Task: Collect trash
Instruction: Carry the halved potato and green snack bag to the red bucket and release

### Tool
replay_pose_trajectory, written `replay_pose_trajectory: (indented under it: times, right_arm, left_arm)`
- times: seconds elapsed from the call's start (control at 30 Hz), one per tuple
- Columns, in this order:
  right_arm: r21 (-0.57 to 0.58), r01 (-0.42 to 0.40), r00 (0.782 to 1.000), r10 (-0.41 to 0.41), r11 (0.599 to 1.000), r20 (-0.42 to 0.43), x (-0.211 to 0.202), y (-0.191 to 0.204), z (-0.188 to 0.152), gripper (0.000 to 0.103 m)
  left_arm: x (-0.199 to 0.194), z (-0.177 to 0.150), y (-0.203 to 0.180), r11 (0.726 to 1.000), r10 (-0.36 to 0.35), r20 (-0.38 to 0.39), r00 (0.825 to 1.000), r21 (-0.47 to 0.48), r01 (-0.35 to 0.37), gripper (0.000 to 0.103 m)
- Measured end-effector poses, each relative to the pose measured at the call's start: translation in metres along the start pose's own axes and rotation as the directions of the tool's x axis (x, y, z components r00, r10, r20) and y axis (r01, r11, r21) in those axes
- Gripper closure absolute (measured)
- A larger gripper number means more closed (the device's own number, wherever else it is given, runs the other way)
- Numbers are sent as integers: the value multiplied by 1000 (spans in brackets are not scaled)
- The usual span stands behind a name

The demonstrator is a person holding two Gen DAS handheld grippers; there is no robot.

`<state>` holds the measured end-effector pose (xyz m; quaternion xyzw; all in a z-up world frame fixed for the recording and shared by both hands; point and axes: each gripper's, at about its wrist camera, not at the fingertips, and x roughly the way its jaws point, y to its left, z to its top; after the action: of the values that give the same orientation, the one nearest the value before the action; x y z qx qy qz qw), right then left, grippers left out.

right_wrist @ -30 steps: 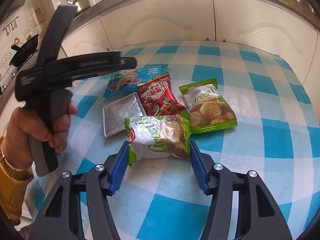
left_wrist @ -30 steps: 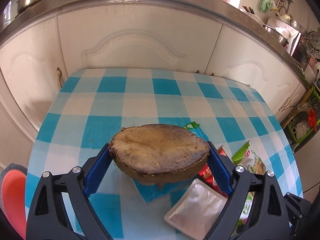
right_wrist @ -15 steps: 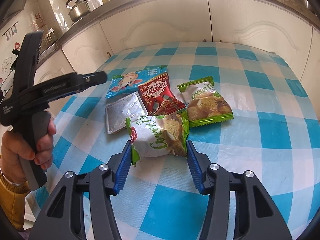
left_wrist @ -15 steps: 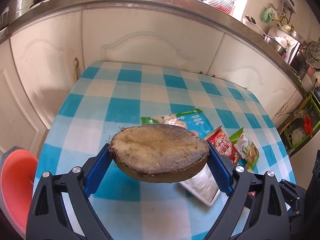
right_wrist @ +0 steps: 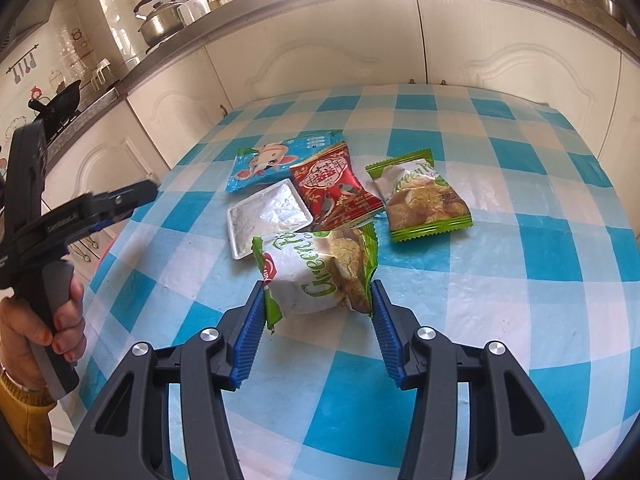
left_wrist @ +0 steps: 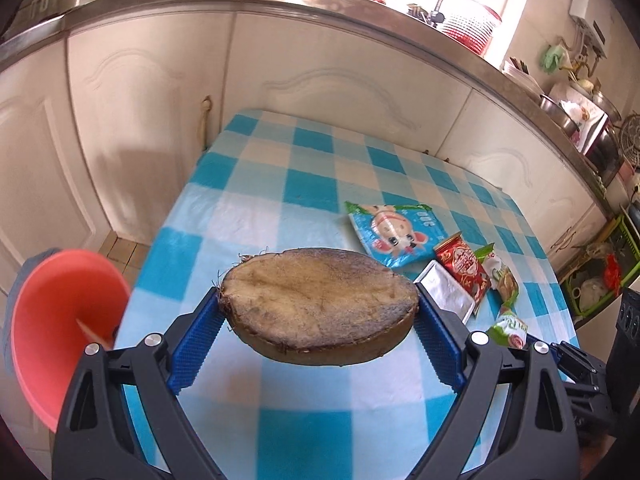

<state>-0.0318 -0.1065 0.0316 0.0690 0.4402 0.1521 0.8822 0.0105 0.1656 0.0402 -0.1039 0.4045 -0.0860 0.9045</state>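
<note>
My left gripper [left_wrist: 318,322] is shut on a brown coconut husk half [left_wrist: 320,304] and holds it in the air above the table's left part. It also shows in the right wrist view [right_wrist: 76,216] at the left edge. My right gripper [right_wrist: 318,316] is shut on a green and white snack packet [right_wrist: 320,268], lifted a little above the checked tablecloth [right_wrist: 480,280]. On the cloth lie a blue packet [right_wrist: 276,158], a red packet [right_wrist: 332,188], a silver foil tray [right_wrist: 268,216] and a second green packet [right_wrist: 420,196].
A coral-red bin [left_wrist: 60,320] stands on the floor left of the table. White cabinet doors [left_wrist: 140,120] under a steel counter run behind the table. A green crate [left_wrist: 600,276] sits on the floor at the right.
My left gripper has carried the coconut husk left and back, so the red bin has come into view. My right gripper has lifted the green packet slightly and drawn back.
</note>
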Motion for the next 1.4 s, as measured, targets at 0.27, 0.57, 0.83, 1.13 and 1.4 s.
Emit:
replay_pose_trajectory:
  times: [0.27, 0.57, 0.83, 1.13, 1.4]
  right_arm:
    - [-1, -9, 1000, 9, 1000, 10, -6, 10, 0, 51]
    - [-33, -31, 999, 31, 999, 8, -9, 31, 2, 51]
    - [-71, -52, 999, 52, 996, 0, -7, 56, 5, 51]
    - [-138, -106, 994, 104, 985, -26, 1, 97, 13, 51]
    - [-206, -185, 982, 175, 961, -66, 14, 146, 21, 51]
  left_arm:
    - [-17, -15, 27, 998, 20, 0, 1000, -51, -20, 12]
    - [-36, -29, 58, 994, 37, 10, 999, -107, -36, 12]
    - [-54, -38, 89, 985, 69, 22, 997, -162, -65, 12]
    - [-73, -45, 127, 968, 125, 49, 991, -224, -111, 12]
    - [-82, -49, 160, 946, 162, 57, 985, -292, -139, 12]
